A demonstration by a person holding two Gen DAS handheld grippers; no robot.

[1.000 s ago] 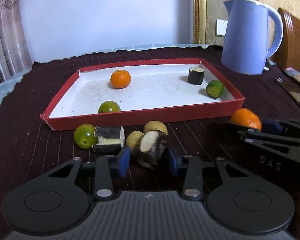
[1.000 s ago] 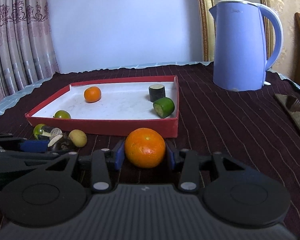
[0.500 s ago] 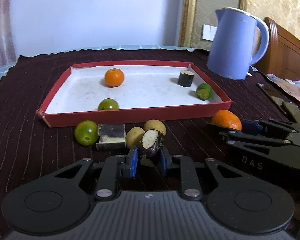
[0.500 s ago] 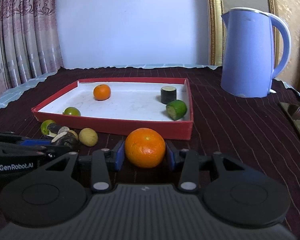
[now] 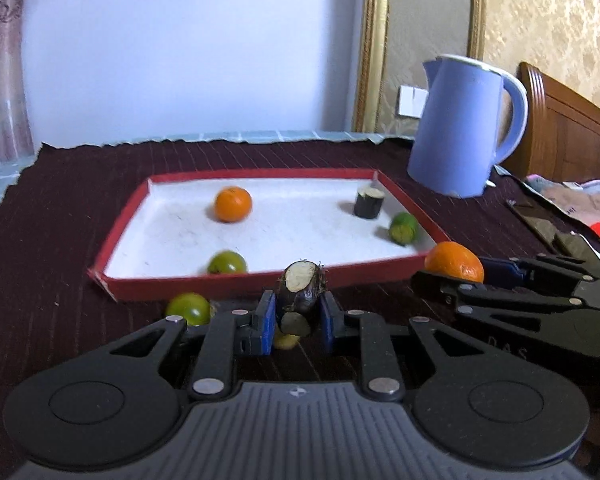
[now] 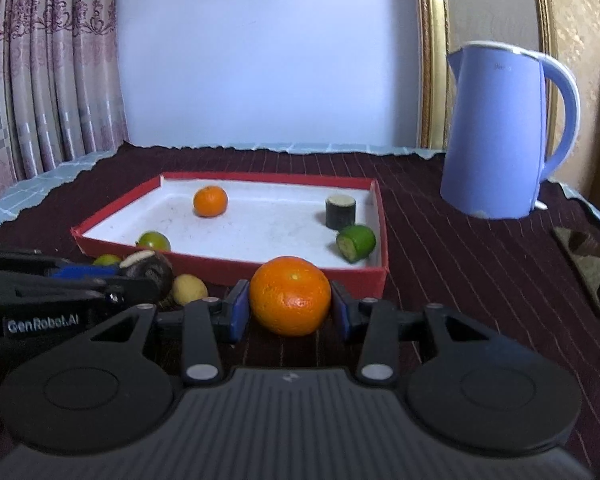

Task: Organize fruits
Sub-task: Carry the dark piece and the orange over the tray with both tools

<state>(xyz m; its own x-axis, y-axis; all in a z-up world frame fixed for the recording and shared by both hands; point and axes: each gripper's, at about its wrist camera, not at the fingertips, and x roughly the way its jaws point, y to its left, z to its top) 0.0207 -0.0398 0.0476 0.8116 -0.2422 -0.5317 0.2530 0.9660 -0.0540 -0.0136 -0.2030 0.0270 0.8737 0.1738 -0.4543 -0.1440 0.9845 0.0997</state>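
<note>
A red tray (image 5: 236,278) (image 6: 324,267) with a white floor holds a small orange (image 5: 233,204) (image 6: 210,201), a green fruit (image 5: 227,262) (image 6: 154,240), a dark cut cylinder (image 5: 368,203) (image 6: 341,212) and a cut green piece (image 5: 403,228) (image 6: 355,242). My left gripper (image 5: 296,312) is shut on a dark brown cut piece (image 5: 301,286) (image 6: 148,270), lifted above the cloth. My right gripper (image 6: 290,308) is shut on a large orange (image 6: 290,295) (image 5: 454,262) in front of the tray's near right corner.
A green fruit (image 5: 189,308) and a yellow fruit (image 6: 189,289) lie on the dark striped cloth before the tray. A blue kettle (image 5: 466,126) (image 6: 504,132) stands at the back right. Dark flat items (image 6: 590,256) lie at the right edge.
My left gripper closed on the dark brown piece and lifted it off the cloth. My right gripper kept its hold on the orange and rose slightly.
</note>
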